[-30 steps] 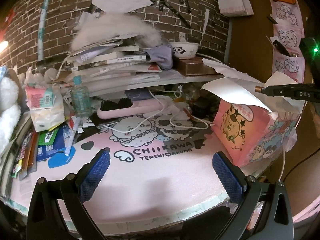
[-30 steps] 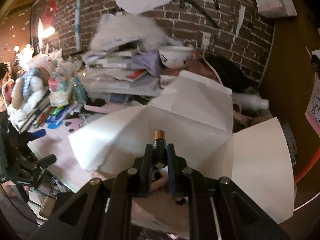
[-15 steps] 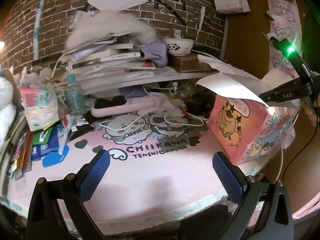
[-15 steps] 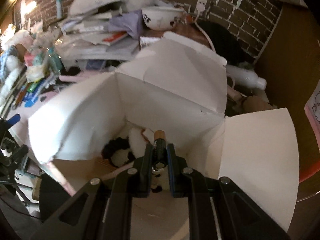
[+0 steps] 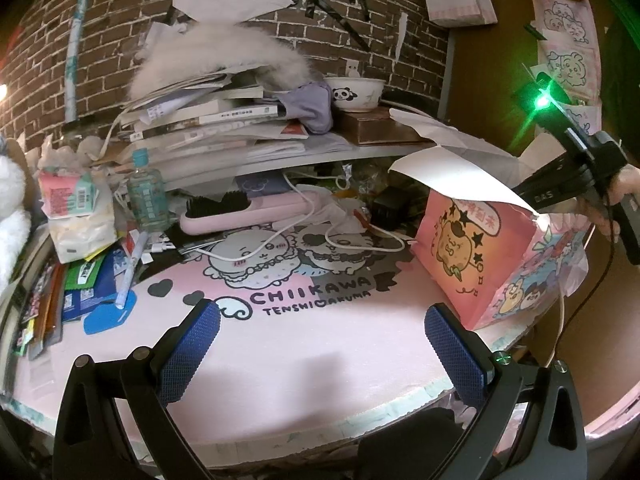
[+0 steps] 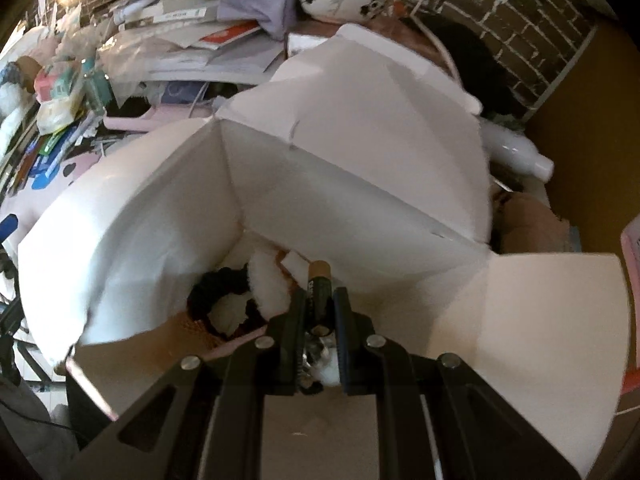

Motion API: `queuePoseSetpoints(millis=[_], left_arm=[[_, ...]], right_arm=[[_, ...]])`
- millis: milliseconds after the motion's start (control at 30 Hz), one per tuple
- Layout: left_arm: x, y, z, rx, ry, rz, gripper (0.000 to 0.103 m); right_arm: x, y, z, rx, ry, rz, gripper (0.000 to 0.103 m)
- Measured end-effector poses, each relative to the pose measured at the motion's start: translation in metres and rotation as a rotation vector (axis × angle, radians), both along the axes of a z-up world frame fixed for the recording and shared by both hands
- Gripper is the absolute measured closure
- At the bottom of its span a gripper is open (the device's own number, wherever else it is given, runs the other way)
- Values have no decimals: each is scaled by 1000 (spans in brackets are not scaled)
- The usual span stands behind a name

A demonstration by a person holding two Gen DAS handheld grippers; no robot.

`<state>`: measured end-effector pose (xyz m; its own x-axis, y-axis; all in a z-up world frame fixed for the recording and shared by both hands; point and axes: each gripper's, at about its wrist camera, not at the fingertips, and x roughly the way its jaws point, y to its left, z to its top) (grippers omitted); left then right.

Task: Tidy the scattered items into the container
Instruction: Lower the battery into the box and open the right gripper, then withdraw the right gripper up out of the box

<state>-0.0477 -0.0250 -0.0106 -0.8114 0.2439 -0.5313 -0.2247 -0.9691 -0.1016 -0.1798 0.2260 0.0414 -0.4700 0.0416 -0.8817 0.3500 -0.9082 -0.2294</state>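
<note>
Left wrist view, left to right. A heap of packets point(image 5: 76, 220) and a clear bottle point(image 5: 147, 196) occupy the 9 o'clock region of the pink mat point(image 5: 304, 344). A pink hairbrush point(image 5: 244, 212) lies near centre with a white cable point(image 5: 304, 240) looped beside it. The left gripper point(image 5: 320, 344) hovers over bare mat at 6 o'clock, its jaws wide apart with nothing between them; it appears parked clear of the work. At 3 o'clock stands the container, a pink printed box point(image 5: 492, 256) with its white flaps folded outward so the mouth stays open to loading from above. The right gripper's body enters at the right edge and reaches over the box; its fingertips are hidden behind a flap in this view.

Right wrist view, left to right. The box's white flaps point(image 6: 152, 216) splay around the opening. Inside, at 9 o'clock of the fingers, rests a black and white plush item point(image 6: 224, 304). The right gripper point(image 6: 319, 304) points steeply down into the mouth, jaws clamped on a battery point(image 6: 318, 288).

The battery is a slim cylinder with a dark body and copper-coloured end cap, gripped across its sides, the cap protruding past the fingertips. This orientation would let it drop end-first. It is over the box interior, not yet released.
</note>
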Motion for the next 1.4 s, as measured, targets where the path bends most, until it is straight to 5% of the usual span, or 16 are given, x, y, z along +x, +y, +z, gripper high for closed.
queuePoseSetpoints(millis=[400, 567, 700, 800, 1167, 1400], left_arm=[[-1, 0, 0, 2, -4, -2, 0], [1, 4, -1, -11, -5, -1, 0], [1, 3, -1, -7, -1, 1, 0], [1, 4, 1, -13, 5, 7, 0], [9, 3, 13, 21, 54, 27, 0], [15, -5, 17, 20, 73, 69, 0]], right_arm=[[-7, -8, -4, 44, -25, 12, 90], [-3, -9, 2, 42, 9, 13, 59], [5, -10, 13, 27, 53, 21, 53], [17, -11, 25, 5, 139, 25, 38], [105, -31, 64, -220, 562, 5, 21], [146, -44, 52, -316, 642, -78, 14]])
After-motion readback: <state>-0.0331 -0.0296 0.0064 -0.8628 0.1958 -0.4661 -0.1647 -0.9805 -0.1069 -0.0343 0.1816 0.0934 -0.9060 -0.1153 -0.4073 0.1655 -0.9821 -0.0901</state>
